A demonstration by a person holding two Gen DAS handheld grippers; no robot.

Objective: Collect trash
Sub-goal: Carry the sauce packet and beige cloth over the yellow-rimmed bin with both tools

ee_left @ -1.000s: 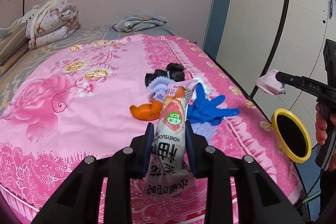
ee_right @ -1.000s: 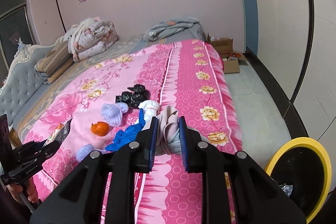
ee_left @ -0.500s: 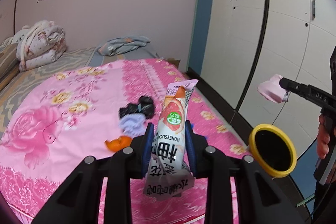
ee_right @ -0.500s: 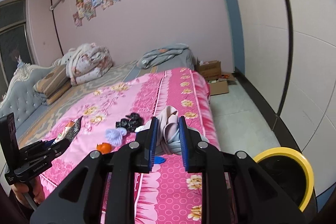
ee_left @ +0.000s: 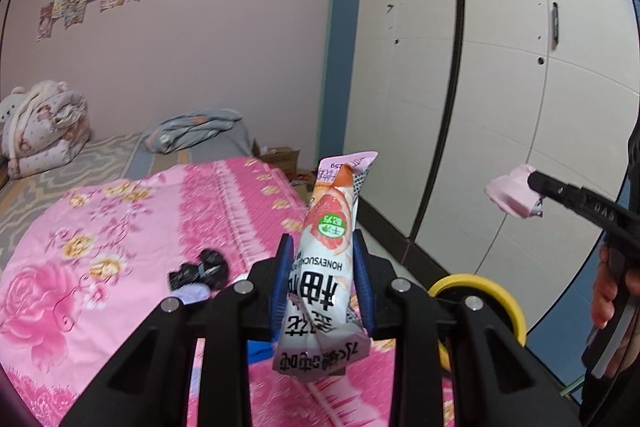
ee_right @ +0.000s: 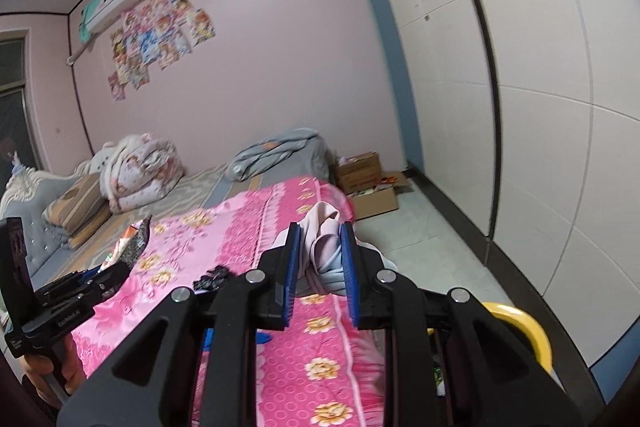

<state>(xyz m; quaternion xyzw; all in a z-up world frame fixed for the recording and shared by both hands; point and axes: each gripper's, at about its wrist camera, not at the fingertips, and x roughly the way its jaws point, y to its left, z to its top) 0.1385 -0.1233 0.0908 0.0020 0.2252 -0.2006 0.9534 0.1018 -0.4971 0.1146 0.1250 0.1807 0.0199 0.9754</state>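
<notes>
Raised and swung off the bed (ee_left: 132, 211) toward the yellow bin (ee_left: 500, 301) since earlier. Left gripper (ee_left: 322, 277) clamped on snack wrapper (ee_left: 328, 247), long axis upright; right gripper (ee_right: 320, 267) clamped on pink cloth (ee_right: 324, 247). Bin below, right of both, nearer right gripper

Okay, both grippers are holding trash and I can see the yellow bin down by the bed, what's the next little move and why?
Probably lower the left gripper toward the yellow-rimmed bin just below and right of it. It is clamped on the snack wrapper, held above the bed, and the right gripper holds a pink wad too, so neither can pick more.
</notes>
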